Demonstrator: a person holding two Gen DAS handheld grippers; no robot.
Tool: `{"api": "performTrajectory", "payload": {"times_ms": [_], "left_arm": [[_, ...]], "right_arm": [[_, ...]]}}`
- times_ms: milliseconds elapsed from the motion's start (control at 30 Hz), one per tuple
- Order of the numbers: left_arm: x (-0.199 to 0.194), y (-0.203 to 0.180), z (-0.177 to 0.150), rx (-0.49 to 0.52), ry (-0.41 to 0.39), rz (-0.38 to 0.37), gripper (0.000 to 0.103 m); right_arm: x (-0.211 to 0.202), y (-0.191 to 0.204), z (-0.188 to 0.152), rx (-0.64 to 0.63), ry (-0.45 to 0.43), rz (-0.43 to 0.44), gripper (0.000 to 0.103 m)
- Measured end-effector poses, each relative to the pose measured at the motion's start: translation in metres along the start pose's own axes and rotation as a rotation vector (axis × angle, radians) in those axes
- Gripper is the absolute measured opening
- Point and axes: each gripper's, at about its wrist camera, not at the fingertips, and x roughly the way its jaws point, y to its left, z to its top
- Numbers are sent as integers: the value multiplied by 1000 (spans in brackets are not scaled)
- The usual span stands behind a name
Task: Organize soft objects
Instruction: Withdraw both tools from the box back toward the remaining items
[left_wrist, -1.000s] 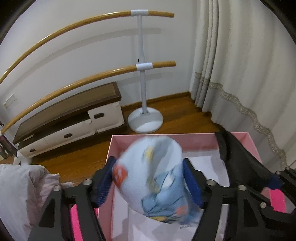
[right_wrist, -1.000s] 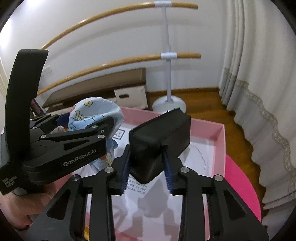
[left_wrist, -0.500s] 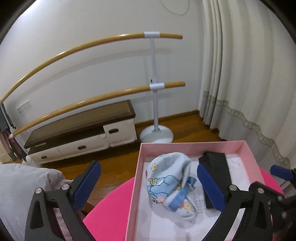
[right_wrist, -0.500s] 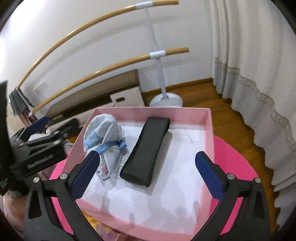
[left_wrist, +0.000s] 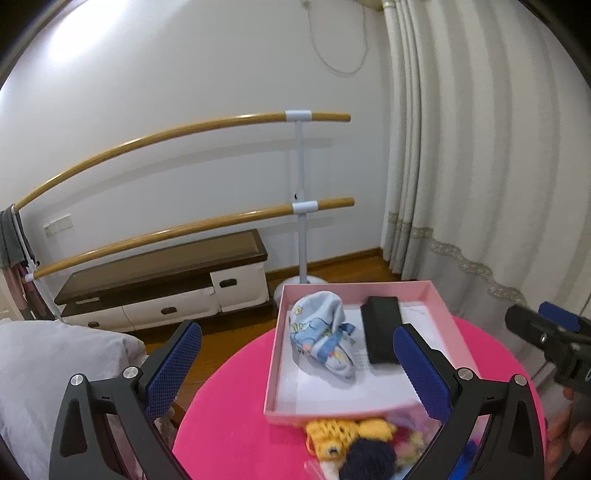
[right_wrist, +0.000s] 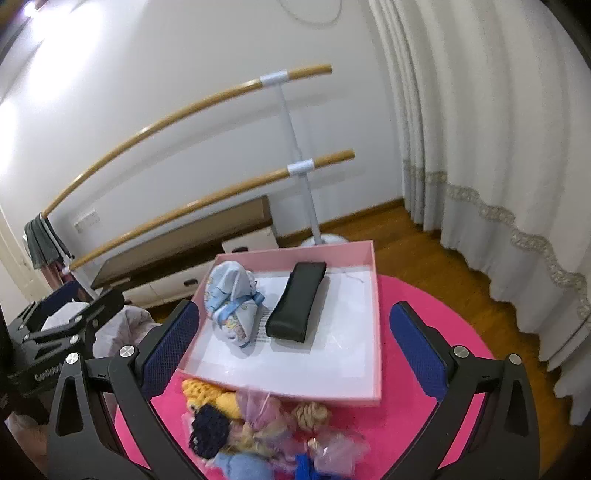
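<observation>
A pink open box (left_wrist: 274, 354) (right_wrist: 375, 295) stands on a round pink table (left_wrist: 229, 424) (right_wrist: 417, 314). Inside lie a light blue printed cloth bundle (left_wrist: 321, 332) (right_wrist: 232, 299) on the left and a black soft case (left_wrist: 382, 334) (right_wrist: 297, 301) on the right. My left gripper (left_wrist: 295, 363) is open and empty, raised in front of the box. My right gripper (right_wrist: 293, 345) is open and empty, above the box's near edge. A heap of soft toys (right_wrist: 255, 432) (left_wrist: 351, 439), yellow, navy, pink and blue, lies in front of the box.
A two-rail wooden barre on a white stand (left_wrist: 302, 206) (right_wrist: 295, 166) and a low cabinet (left_wrist: 162, 288) stand behind the table. White curtains (left_wrist: 480, 166) (right_wrist: 480, 147) hang at the right. A grey pillow (left_wrist: 40, 365) lies at the left.
Both grippers opened and let go of the cloth bundle and the black case, which now lie in the box. Both grippers pulled back and up, bringing the toy heap into view.
</observation>
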Motion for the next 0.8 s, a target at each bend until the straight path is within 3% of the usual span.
{"api": "performTrajectory", "payload": {"times_ms": [367,800], "left_arm": [[-131,11,-58,-7,-76,-16,103],[-217,19,-93,-58,-118,-10,103]], "right_arm": [[-97,18,-30,-19,-139,-36,103],[-165,38,-69,-55,-212,-81,103]]}}
